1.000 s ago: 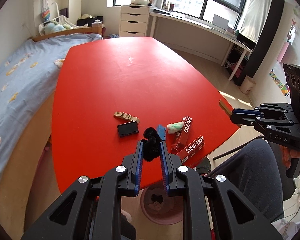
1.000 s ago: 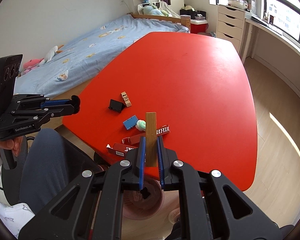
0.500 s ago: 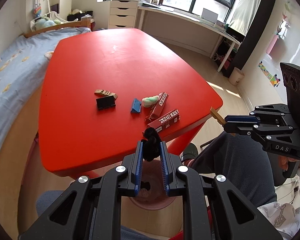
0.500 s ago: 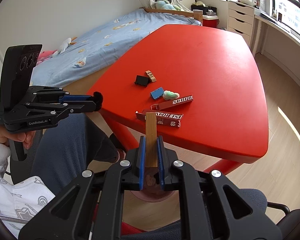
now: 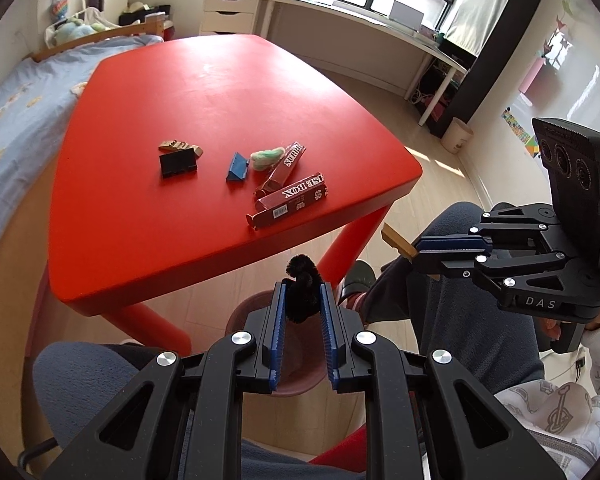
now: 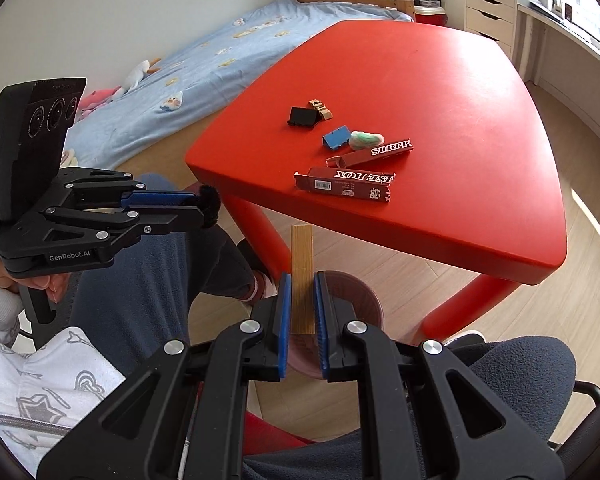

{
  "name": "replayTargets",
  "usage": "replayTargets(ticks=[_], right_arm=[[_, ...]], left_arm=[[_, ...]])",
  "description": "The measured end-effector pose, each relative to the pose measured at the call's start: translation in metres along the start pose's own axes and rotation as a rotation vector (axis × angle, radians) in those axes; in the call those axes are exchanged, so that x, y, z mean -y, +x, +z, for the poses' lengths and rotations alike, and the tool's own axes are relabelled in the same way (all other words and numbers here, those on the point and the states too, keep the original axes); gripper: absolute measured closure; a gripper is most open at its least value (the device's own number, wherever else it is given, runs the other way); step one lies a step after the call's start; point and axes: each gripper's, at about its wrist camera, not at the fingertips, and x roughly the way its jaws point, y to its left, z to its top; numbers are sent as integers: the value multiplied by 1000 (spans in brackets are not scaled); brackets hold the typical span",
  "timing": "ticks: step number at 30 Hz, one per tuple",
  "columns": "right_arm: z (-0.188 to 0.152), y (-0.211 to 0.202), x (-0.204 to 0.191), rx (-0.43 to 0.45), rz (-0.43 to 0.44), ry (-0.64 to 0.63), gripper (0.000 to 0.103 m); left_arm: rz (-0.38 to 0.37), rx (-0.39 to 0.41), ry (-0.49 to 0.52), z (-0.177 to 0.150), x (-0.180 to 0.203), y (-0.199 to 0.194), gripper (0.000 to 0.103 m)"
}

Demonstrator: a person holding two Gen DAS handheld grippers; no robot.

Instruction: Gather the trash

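My left gripper [image 5: 302,300] is clamped on a black fuzzy tuft [image 5: 302,289] that sticks out past the blue pads [image 5: 278,320]. My right gripper [image 6: 302,300] is pinched narrow on a flat wooden stick [image 6: 301,276], which stands up between its pads and reaches beyond the tips. Both claws point down over a pinkish-brown bin [image 6: 354,292] on the floor between my knees, just near of the red table [image 5: 220,92]. In the left view the right gripper [image 5: 414,249] shows at the right with the stick's end [image 5: 394,238] jutting out.

Farther out, on the near part of the table, lie two long dark red boxes [image 5: 292,200] side by side, the nearer one close to the edge. Just beyond them sit a pale green fluffy wad [image 5: 266,157] and a small blue piece [image 5: 236,166]; to the left, a black piece [image 5: 178,163] touches a small wooden block [image 5: 180,146]. A bed [image 6: 204,64] with a blue cover lies left of the table.
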Motion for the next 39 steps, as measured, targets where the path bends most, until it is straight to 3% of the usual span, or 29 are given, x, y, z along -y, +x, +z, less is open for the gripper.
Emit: replayTargets(ticks=[8,11,13,16,22,33,39], right_arm=[[0,1,2,-2,23,13,92],[0,2,4,-9,12,9,86],[0,3,6,-7,-12,7,35],[0,2,8,10,-28,9,18],[0,4,13,7,-49,18,8],[3,3,17,15,-44,28,6],[21,0,22,35,-43,4,6]], left_arm=[[-7,-8,-2,1,-1,2,85],[-10,-10,-7,2,-3,4,74],[9,-2,-13,2,-6,4,42],[31,31,-37,2,-11,0,12],[47,35,-61,4,-19,0,8],[79,36,-91,7,-29,-1,8],[96,53,-97,20,-38,-3,8]])
